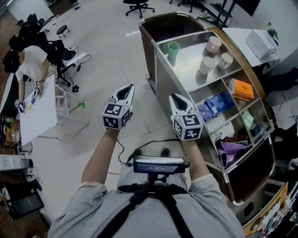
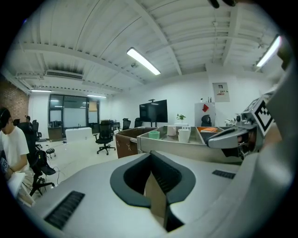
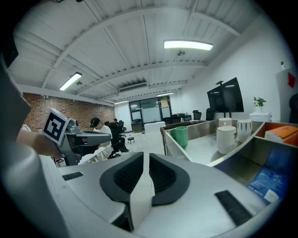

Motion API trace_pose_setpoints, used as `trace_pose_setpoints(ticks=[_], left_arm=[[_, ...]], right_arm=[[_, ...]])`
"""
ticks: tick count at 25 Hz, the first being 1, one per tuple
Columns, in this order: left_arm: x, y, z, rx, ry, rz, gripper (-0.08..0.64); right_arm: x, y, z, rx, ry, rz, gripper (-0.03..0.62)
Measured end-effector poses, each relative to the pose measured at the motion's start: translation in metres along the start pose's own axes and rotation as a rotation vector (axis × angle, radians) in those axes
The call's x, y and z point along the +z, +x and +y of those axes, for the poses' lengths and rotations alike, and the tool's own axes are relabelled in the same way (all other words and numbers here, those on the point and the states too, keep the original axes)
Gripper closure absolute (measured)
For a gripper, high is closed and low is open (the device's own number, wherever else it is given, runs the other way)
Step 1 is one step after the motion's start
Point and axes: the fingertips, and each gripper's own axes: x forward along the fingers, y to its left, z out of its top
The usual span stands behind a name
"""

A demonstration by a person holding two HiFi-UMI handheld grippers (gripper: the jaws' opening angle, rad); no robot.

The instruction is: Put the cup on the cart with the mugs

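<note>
A green cup point(image 1: 173, 50) stands upright at the far left corner of the cart's steel top tray point(image 1: 186, 72); it also shows as the green cup point(image 3: 181, 136) and the green cup point(image 2: 154, 135). Three white mugs point(image 1: 213, 45) stand on the same tray to its right, seen as the mugs point(image 3: 226, 139) in the right gripper view. My left gripper point(image 1: 125, 91) hangs over the floor left of the cart, jaws shut and empty point(image 2: 151, 155). My right gripper point(image 1: 178, 98) is beside the cart's near wall, well short of the cup, jaws shut on nothing point(image 3: 146, 155).
A dark brown bin point(image 1: 163, 25) sits at the cart's far end. Lower cart compartments hold an orange box point(image 1: 243, 88) and blue packs point(image 1: 215, 104). A white table point(image 1: 37, 109) with a seated person point(image 1: 30, 62) stands left. Office chairs point(image 1: 138, 5) are farther back.
</note>
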Motion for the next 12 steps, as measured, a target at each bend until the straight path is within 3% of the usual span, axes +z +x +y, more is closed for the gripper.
trace_pose_setpoints(ticks=[5, 12], left_arm=[[-0.021, -0.024, 0.025, -0.007, -0.017, 0.007, 0.558], [-0.059, -0.053, 0.056, -0.021, -0.053, 0.041, 0.558]], right_arm=[[-0.03, 0.001, 0.01, -0.077, 0.031, 0.022, 0.583], [-0.058, 0.001, 0.027, -0.154, 0.08, 0.039, 0.585]])
